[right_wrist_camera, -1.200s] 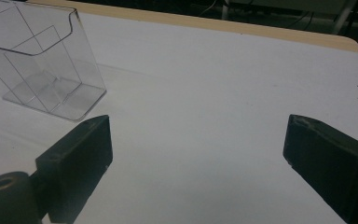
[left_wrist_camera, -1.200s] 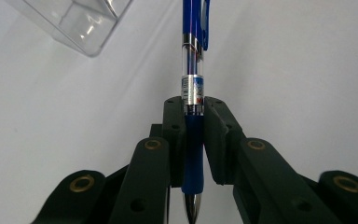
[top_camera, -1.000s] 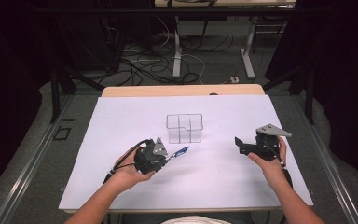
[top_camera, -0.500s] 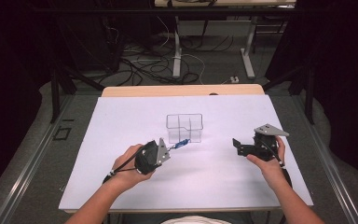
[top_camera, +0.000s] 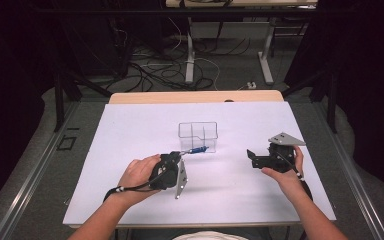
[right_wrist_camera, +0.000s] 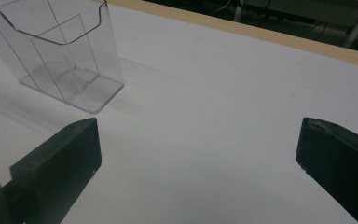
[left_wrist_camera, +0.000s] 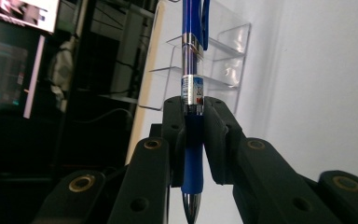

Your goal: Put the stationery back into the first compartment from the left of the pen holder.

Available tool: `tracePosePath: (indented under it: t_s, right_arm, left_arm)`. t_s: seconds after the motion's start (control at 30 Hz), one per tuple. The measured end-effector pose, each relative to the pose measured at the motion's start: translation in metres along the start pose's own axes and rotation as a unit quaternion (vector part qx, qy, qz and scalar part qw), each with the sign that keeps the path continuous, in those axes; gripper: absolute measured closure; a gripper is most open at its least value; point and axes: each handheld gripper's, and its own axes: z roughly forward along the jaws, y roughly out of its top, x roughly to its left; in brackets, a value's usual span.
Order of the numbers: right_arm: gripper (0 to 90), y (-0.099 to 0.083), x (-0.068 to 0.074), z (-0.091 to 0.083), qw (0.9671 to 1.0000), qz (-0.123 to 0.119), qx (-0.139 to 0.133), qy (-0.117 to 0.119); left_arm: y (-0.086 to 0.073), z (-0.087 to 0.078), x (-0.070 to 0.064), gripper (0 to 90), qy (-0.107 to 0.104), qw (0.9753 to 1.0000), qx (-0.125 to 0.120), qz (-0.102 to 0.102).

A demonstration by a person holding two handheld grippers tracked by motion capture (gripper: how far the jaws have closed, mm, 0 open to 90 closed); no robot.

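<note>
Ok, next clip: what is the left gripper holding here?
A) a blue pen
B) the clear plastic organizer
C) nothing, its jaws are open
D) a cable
A: in the left gripper view the left gripper has its jaws closed on the grip of a blue pen, which points toward the clear organizer.

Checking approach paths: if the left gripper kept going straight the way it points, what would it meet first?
Most likely the clear acrylic holder. The left gripper is shut on a blue pen whose far end points at the holder, so the pen would arrive first, though the gap between them is hard to judge.
</note>
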Motion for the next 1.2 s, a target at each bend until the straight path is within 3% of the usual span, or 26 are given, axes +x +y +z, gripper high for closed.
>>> tracePosePath:
  t_s: [0.1,0.27,0.47,0.63,0.87,0.93,1.07,1.1,1.2]
  right_arm:
    - [0.0,0.002,0.003,0.000,0.9997,-0.025,0.003,0.000]
    - [5.7,0.011,0.011,-0.002,0.9964,-0.083,0.011,0.016]
    - [15.1,0.026,0.026,-0.006,0.9848,-0.165,0.025,0.048]
    - [21.1,0.039,0.039,-0.008,0.9702,-0.229,0.035,0.072]
    - [32.8,0.069,0.054,-0.011,0.9496,-0.281,0.069,0.120]
    - [35.3,0.076,0.060,-0.011,0.9416,-0.296,0.082,0.138]
    - [38.0,0.088,0.072,-0.009,0.9172,-0.349,0.106,0.160]
    - [38.1,0.089,0.075,-0.008,0.9147,-0.352,0.106,0.168]
    - [38.1,0.093,0.082,-0.005,0.9023,-0.366,0.126,0.190]
  left_arm:
    - [0.002,0.001,-0.003,79.7,0.019,0.9990,0.006,0.040]
    - [0.005,0.002,-0.009,79.7,0.037,0.9963,0.006,0.077]
    - [0.007,0.004,-0.013,79.7,0.037,0.9942,0.010,0.100]
    - [0.007,0.004,-0.014,79.7,0.046,0.9939,0.003,0.100]
    - [0.008,0.003,-0.018,79.7,0.040,0.9939,0.001,0.103]
    - [0.008,0.003,-0.019,79.7,0.045,0.9932,-0.003,0.107]
    - [0.009,0.004,-0.022,79.7,0.039,0.9930,-0.001,0.112]
    - [0.009,0.004,-0.023,79.7,0.040,0.9928,-0.003,0.113]
    - [0.010,0.004,-0.024,79.7,0.038,0.9924,-0.003,0.117]
